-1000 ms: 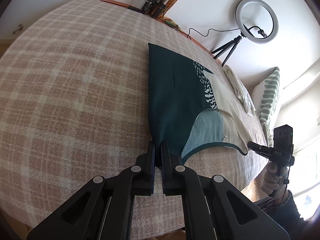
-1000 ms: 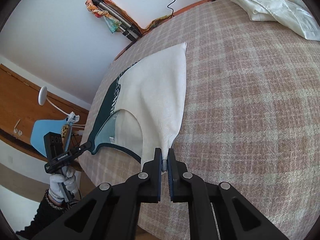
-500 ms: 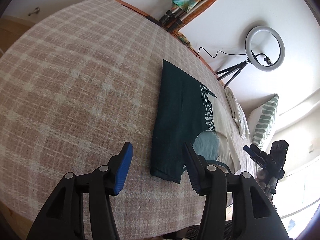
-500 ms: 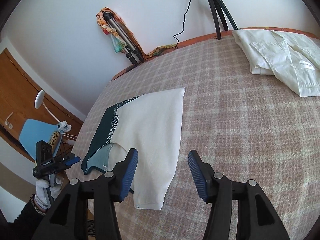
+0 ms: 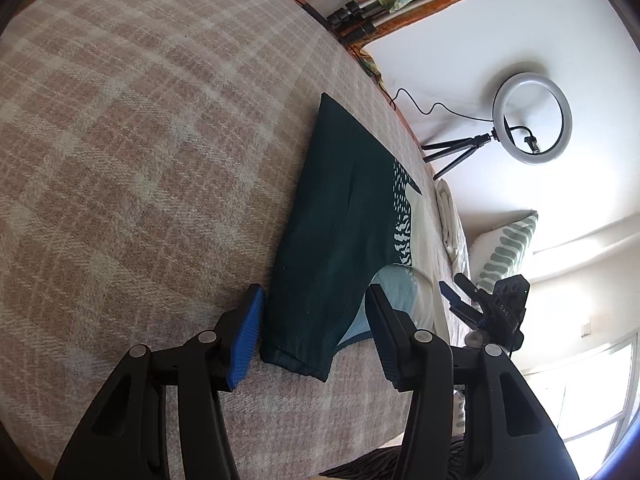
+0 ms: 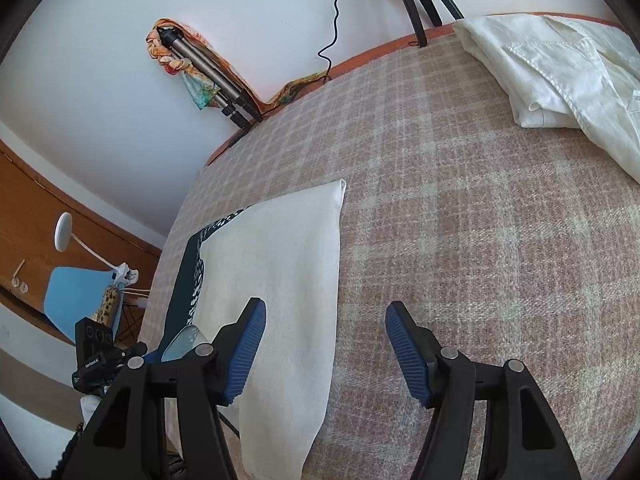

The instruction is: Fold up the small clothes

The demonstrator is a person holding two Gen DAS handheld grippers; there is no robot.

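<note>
Both the left gripper (image 5: 314, 330) and right gripper (image 6: 324, 350) have let go of the garment (image 5: 340, 240), the right's fingers opening wider.

Left gripper (image 5: 314, 336) poised open over a dark green garment (image 5: 340, 224) on a plaid blanket (image 5: 140, 160).
Nothing between its blue pads (image 5: 244, 344); ring light (image 5: 532, 118) at two o'clock, right gripper (image 5: 460, 300) at four.

White walls (image 6: 248, 12) close in a bed under a pink plaid blanket (image 5: 132, 168). A ring light (image 5: 532, 118) on its tripod stands at two o'clock, a leaf-patterned pillow (image 5: 504, 250) at three; bright daylight, probably a window (image 5: 592, 392), at four. Wooden panelling (image 6: 24, 208) at nine.
</note>
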